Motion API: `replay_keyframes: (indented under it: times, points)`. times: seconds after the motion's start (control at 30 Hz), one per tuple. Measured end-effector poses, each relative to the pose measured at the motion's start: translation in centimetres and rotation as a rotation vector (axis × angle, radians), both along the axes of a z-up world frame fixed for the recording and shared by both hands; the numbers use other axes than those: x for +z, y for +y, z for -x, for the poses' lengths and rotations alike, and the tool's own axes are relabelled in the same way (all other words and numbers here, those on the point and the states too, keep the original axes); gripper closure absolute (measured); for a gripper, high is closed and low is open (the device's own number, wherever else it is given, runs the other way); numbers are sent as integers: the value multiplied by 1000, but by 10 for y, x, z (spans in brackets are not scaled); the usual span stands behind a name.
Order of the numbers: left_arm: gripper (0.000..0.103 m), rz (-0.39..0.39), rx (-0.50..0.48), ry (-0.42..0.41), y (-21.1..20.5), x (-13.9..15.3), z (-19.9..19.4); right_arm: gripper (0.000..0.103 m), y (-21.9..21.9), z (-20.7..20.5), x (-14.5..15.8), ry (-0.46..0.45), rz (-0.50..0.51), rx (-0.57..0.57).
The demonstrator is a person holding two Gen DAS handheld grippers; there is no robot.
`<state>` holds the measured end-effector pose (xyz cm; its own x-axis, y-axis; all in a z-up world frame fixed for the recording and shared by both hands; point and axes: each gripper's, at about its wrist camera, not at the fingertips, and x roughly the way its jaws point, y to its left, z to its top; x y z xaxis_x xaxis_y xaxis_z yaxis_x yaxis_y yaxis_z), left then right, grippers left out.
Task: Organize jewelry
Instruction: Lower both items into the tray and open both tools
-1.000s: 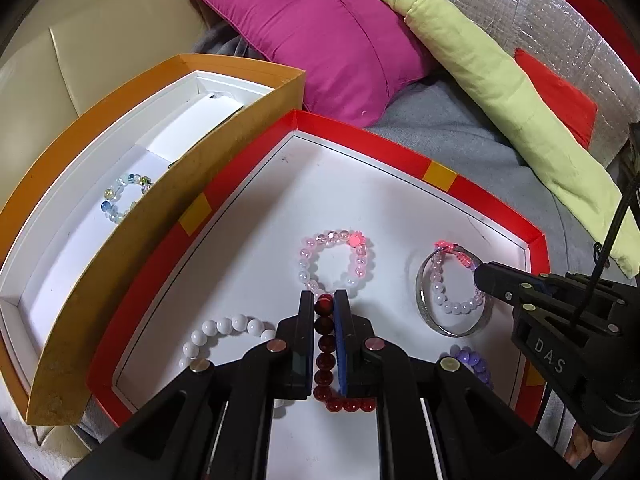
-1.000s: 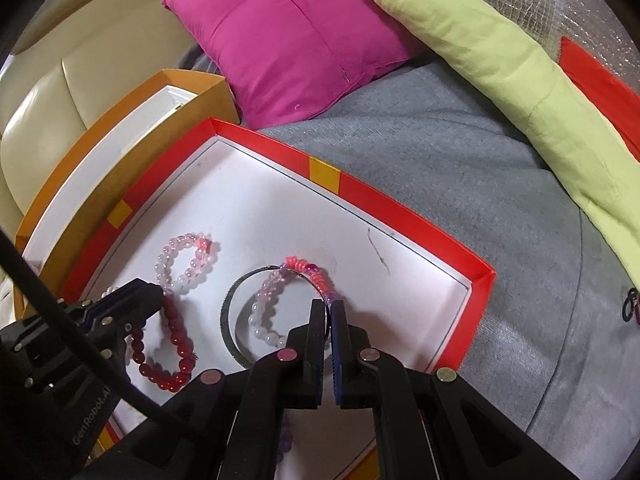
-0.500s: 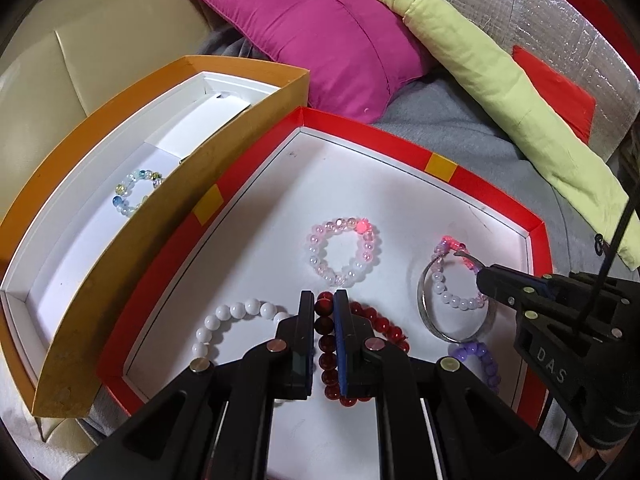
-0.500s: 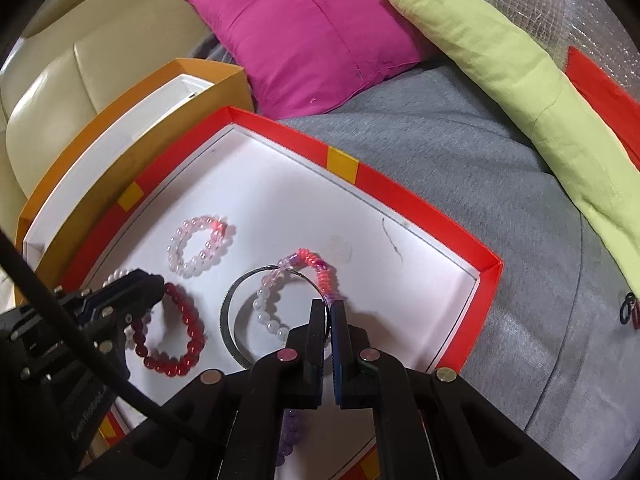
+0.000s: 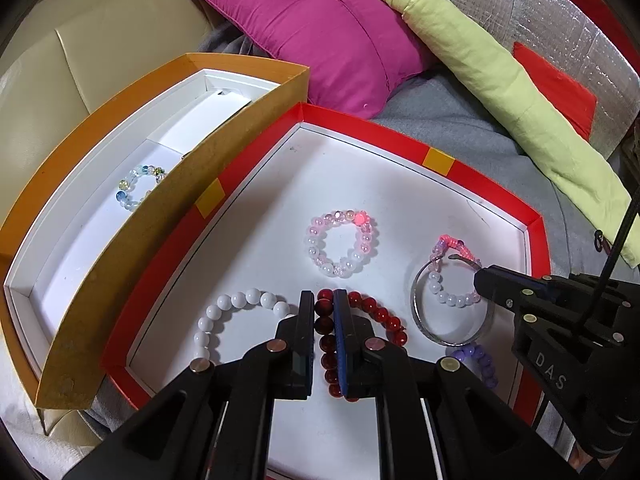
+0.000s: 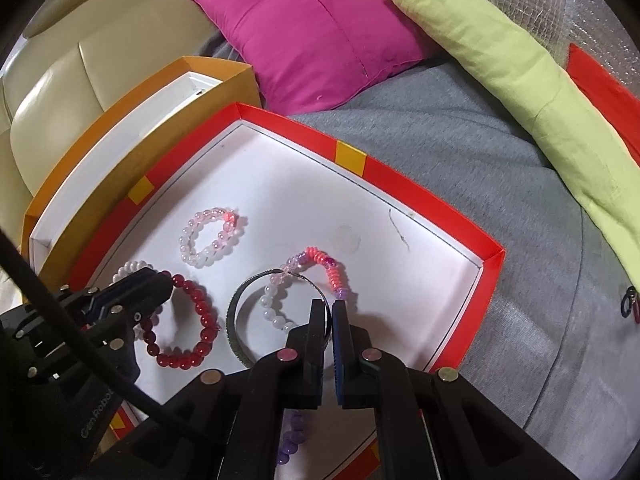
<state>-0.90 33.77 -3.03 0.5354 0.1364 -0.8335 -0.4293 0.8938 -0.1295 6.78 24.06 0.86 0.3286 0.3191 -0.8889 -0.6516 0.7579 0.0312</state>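
Jewelry is spread on the white floor of a red-walled box [image 5: 404, 136]. Glossy dark red bead bracelet [image 5: 326, 350] is pinched between the closed fingers of the left claw [image 5: 321, 304]. Smooth metal bangle [image 6: 236, 320], with a pale bead strand lying in it, is clamped at its rim by the right claw [image 6: 327, 308]. Round white pearl-like bracelet [image 5: 236, 308] and translucent pink bracelet [image 5: 342, 244] lie apart. Small multicolour glass-bead ring [image 5: 138, 186] sits in the adjacent orange box [image 5: 132, 240].

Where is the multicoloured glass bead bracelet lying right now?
In the left wrist view, the multicoloured glass bead bracelet lies alone in the orange box, left of the red tray that holds the other bracelets.
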Motion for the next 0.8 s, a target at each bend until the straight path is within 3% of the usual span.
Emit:
replay_keyframes:
  times: [0.8]
  points:
    - [92, -7, 49, 17, 9, 4, 15, 97, -5, 6, 4, 52, -22, 2]
